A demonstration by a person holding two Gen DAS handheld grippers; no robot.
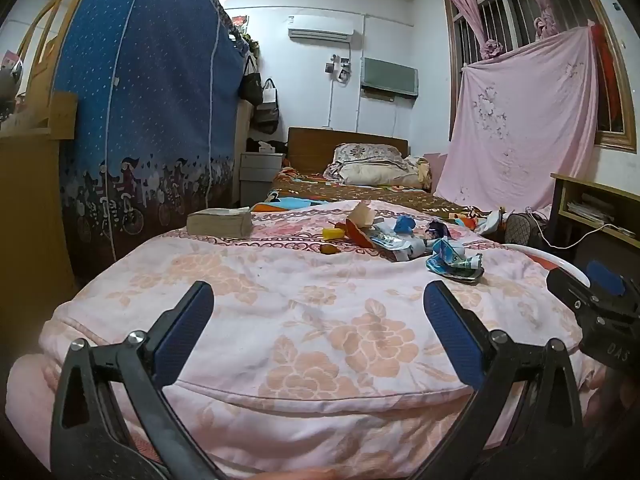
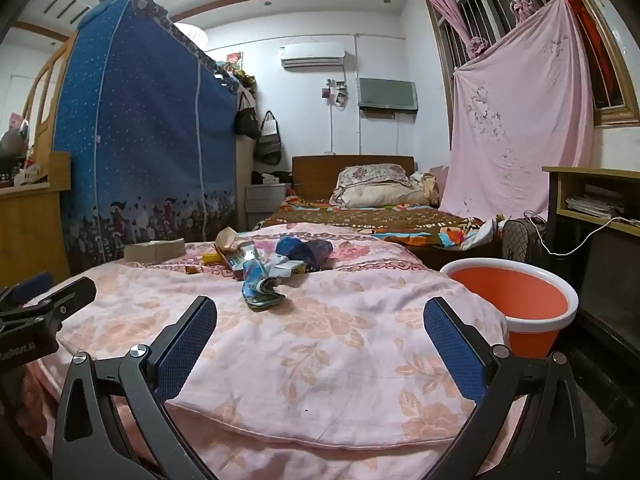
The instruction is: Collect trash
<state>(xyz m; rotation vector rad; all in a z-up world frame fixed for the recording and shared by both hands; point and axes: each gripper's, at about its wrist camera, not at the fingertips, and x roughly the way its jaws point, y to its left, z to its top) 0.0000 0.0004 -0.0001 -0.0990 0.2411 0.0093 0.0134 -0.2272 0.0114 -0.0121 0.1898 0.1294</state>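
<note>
A tall blue zip-up fabric wardrobe (image 2: 144,140) is standing left of a bed whose pink flower-printed quilt (image 2: 320,340) is filling the foreground. A pale pink sheet (image 2: 520,120) is hanging over the window at right. An orange plastic basin with a white rim (image 2: 516,300) is sitting just beside the quilt's right edge. A heap of crumpled wrappers (image 2: 272,264) is lying mid-quilt, near a thick paperback book (image 1: 219,222). The left gripper (image 1: 319,320) and right gripper (image 2: 320,334) are hovering with fingers spread apart, holding nothing.

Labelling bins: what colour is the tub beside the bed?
Orange tub with a white rim; clearest in the right wrist view.
</note>
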